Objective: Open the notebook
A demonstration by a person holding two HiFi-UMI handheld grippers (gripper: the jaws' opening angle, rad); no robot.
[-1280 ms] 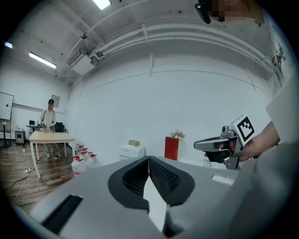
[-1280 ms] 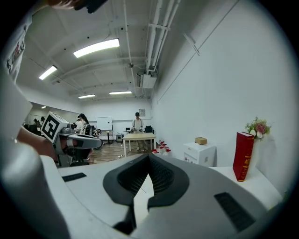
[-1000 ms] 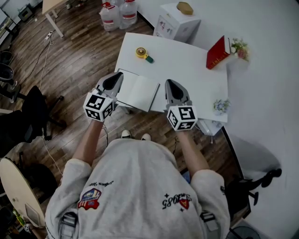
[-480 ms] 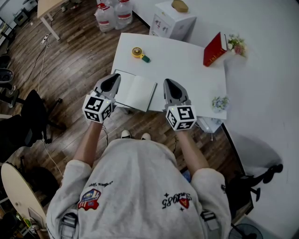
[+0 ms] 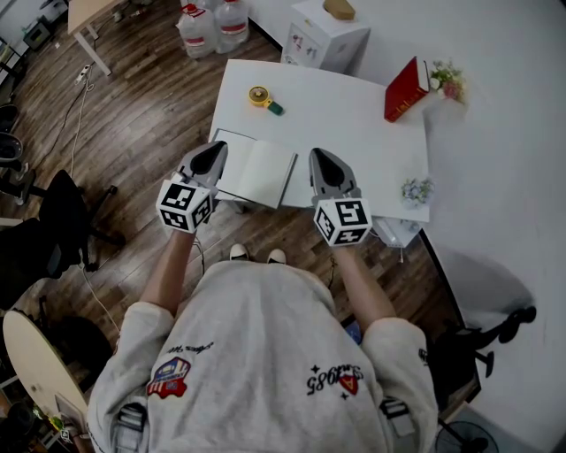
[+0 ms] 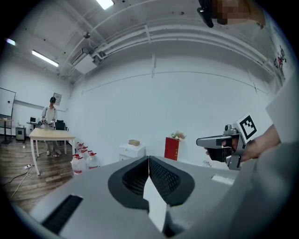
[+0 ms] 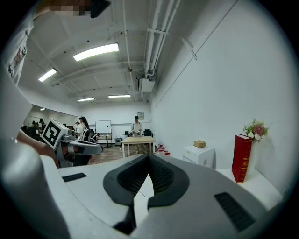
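Note:
The notebook [image 5: 256, 172] lies open on the white table [image 5: 354, 124], at its near left edge, with blank white pages facing up. My left gripper [image 5: 217, 149] hovers over the notebook's left edge with its jaws shut and nothing between them [image 6: 149, 158]. My right gripper [image 5: 318, 156] is just right of the notebook over the table's near edge, also shut and empty [image 7: 148, 156]. Both point nearly level toward the far side of the table. Each gripper shows in the other's view: the right gripper [image 6: 224, 142] and the left gripper [image 7: 81, 147].
A red book [image 5: 405, 88] stands at the table's far right beside flowers [image 5: 447, 82]. A yellow tape measure [image 5: 259, 95] lies at the far left. A small plant [image 5: 416, 190] sits at the near right. Beyond are a white cabinet [image 5: 323, 40] and water bottles [image 5: 217, 25].
Both grippers and the notebook stay as they were. Only the head view has shifted slightly.

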